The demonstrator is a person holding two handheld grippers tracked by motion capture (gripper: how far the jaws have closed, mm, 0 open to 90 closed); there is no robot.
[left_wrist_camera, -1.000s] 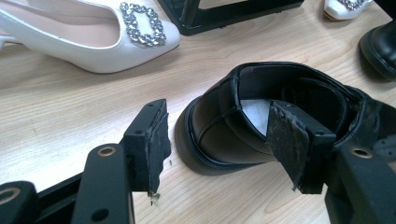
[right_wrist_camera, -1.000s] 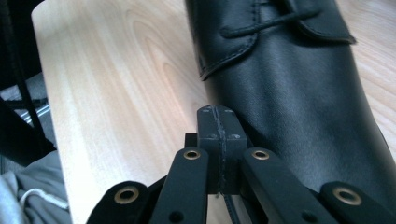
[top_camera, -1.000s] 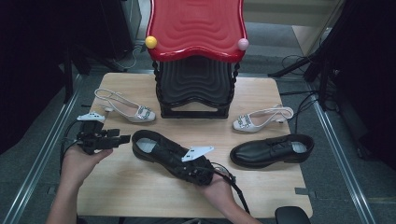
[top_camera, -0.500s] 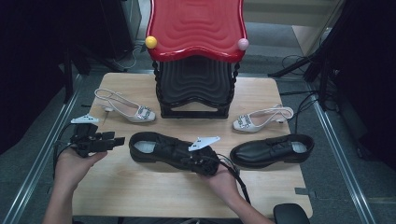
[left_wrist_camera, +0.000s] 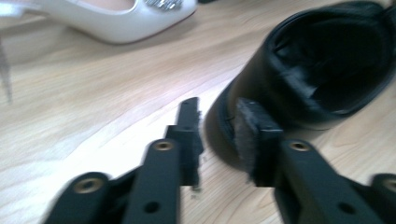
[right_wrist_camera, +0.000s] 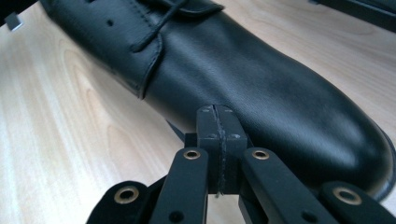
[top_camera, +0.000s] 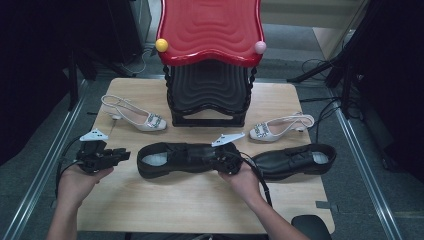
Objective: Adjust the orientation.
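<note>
Right gripper, jaws pressed together, hides part of the black shoe's side.

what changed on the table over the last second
The right gripper, jaws shut, pushed the black lace-up shoe from slanted to level and a little rightward, so its toe now almost meets the other black shoe. The left gripper kept its place by the shoe's heel; its jaws have just been closing with nothing between them. Both white heeled shoes, left and right, and the red-topped stool stayed put.
</note>
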